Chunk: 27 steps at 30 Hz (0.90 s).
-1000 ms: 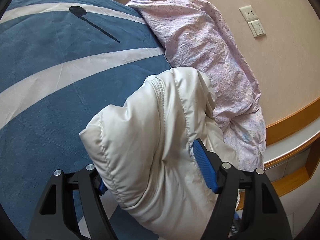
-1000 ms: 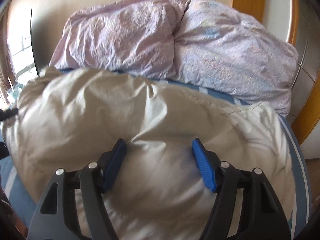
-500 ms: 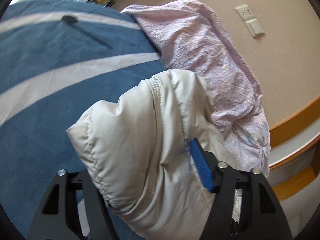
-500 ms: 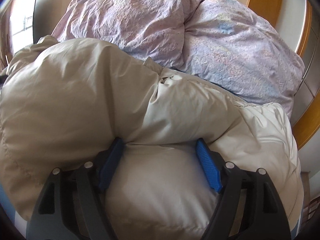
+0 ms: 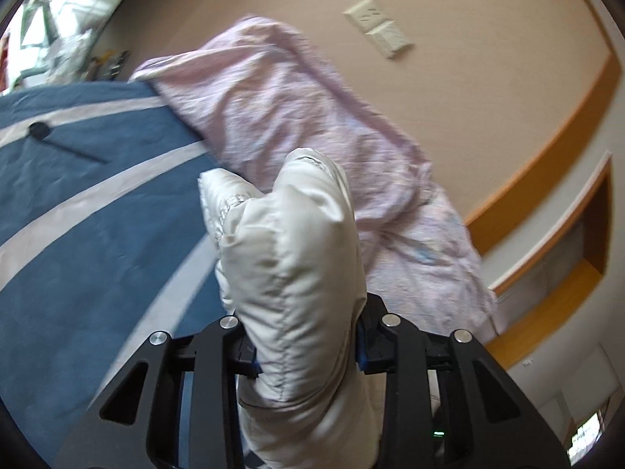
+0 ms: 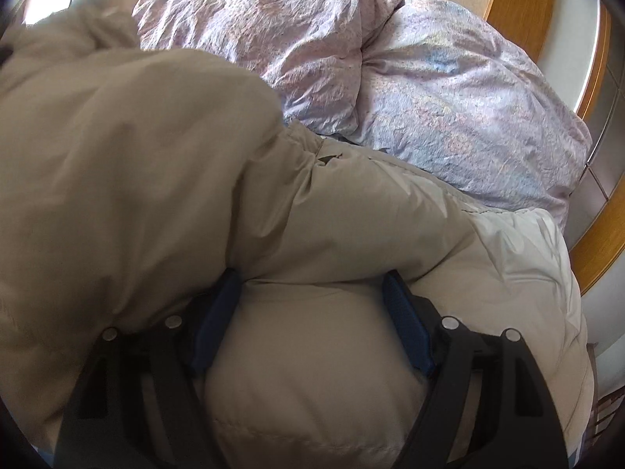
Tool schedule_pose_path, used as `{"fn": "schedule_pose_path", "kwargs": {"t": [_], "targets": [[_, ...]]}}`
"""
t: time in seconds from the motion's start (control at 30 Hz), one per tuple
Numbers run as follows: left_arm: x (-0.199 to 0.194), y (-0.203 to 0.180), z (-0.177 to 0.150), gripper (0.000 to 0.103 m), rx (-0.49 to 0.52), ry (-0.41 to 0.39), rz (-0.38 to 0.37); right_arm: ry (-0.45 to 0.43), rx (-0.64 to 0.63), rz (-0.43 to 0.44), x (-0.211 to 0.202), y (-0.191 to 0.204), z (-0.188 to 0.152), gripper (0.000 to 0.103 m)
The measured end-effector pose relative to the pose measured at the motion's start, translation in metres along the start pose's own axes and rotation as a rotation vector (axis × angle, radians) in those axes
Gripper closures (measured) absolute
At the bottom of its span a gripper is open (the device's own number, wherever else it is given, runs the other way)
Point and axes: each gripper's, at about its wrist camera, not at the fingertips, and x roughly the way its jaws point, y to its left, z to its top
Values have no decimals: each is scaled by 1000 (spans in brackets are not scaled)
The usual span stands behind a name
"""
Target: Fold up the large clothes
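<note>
The left tool (image 5: 306, 346) has just been closing and now clamps a bunched fold of the cream puffer jacket (image 5: 297, 258) between its blue pads; a second ago its jaws stood wide around a broader mound of the same fabric. The pinched part now stands up as a narrow, upright ridge in front of the camera. Compared with the earlier frame, this view shows more of the beige wall (image 5: 449, 90) and its wall sockets (image 5: 377, 28), and less of the blue bedspread with pale stripes (image 5: 78, 203), which lies to the left.

The right tool (image 6: 312, 312) is open wide, its blue pads (image 6: 408, 326) on either side of a puffy section of the jacket (image 6: 312, 351) lying on the bed. A thick fold of the jacket now drapes across just beyond its fingertips and fills the left of the view, where earlier the jacket lay flatter. A crumpled pink floral duvet (image 6: 390, 78) is heaped at the far side of the bed, against the wall.
</note>
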Motion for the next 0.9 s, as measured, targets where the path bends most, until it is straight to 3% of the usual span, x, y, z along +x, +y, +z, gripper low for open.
{"fn": "schedule_pose_path", "kwargs": {"t": [0.3, 0.47, 0.67, 0.77, 0.9], "targets": [[-4, -91, -15, 71, 250, 29, -231, -5, -30, 2, 2, 1, 3, 29], [-2, -131, -29, 71, 363, 16, -247, 6, -1, 99, -9, -26, 4, 28], [-1, -148, -42, 71, 410, 20, -243, -77, 74, 146, -60, -78, -14, 21], [0, -158, -49, 71, 440, 27, -248, -136, 131, 101, -87, -114, -30, 19], [3, -181, -70, 71, 508, 42, -275, -127, 243, 0, -101, -167, -51, 18]]}}
